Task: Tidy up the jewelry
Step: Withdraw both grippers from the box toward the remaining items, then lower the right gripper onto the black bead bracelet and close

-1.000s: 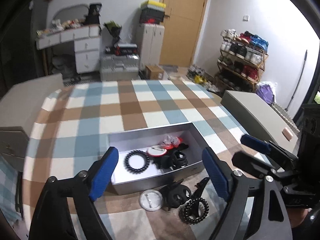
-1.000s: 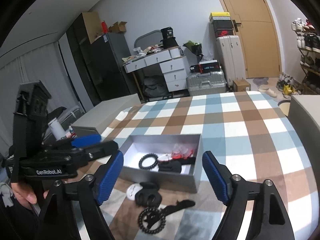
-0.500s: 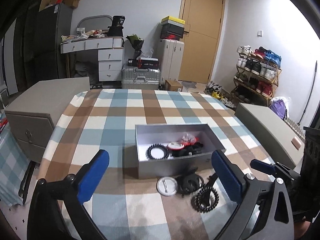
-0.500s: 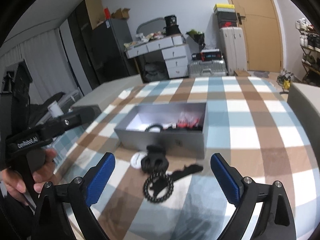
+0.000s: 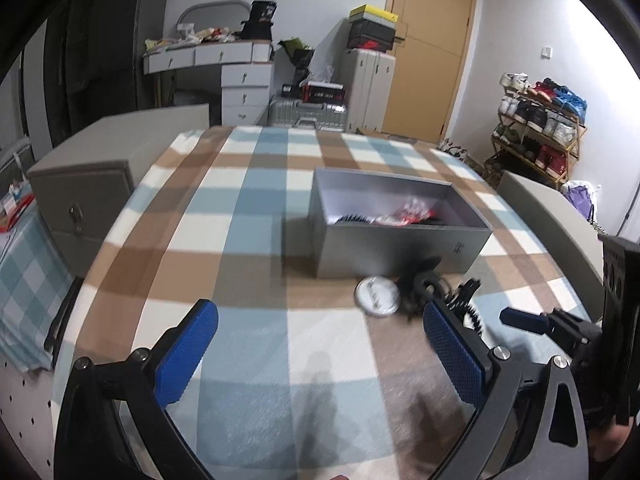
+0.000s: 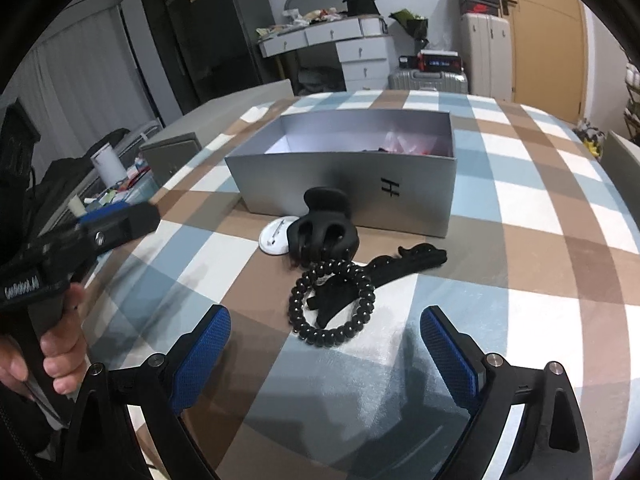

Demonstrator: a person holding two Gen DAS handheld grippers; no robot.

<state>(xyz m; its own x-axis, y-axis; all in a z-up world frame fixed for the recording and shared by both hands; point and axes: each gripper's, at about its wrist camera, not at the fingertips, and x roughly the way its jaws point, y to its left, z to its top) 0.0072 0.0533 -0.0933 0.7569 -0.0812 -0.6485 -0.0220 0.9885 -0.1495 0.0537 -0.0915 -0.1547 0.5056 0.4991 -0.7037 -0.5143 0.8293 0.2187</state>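
Observation:
A grey open box stands on the checked tablecloth with red and black pieces inside. In front of it lie a black claw clip, a black bead bracelet, a flat black hair clip and a round white badge. My right gripper is open and empty, low over the cloth just short of the bracelet. My left gripper is open and empty, to the left of the pieces; its right finger hides part of the bracelet.
Grey cabinets stand against the table on the left and right. Beyond the table are a white desk, suitcases, a door and a shoe rack. The table's near edge is below both grippers.
Both grippers have dropped lower toward the cloth. The right one has come close to the bracelet and clips. The left one has shifted left, so the box now sits to its right.

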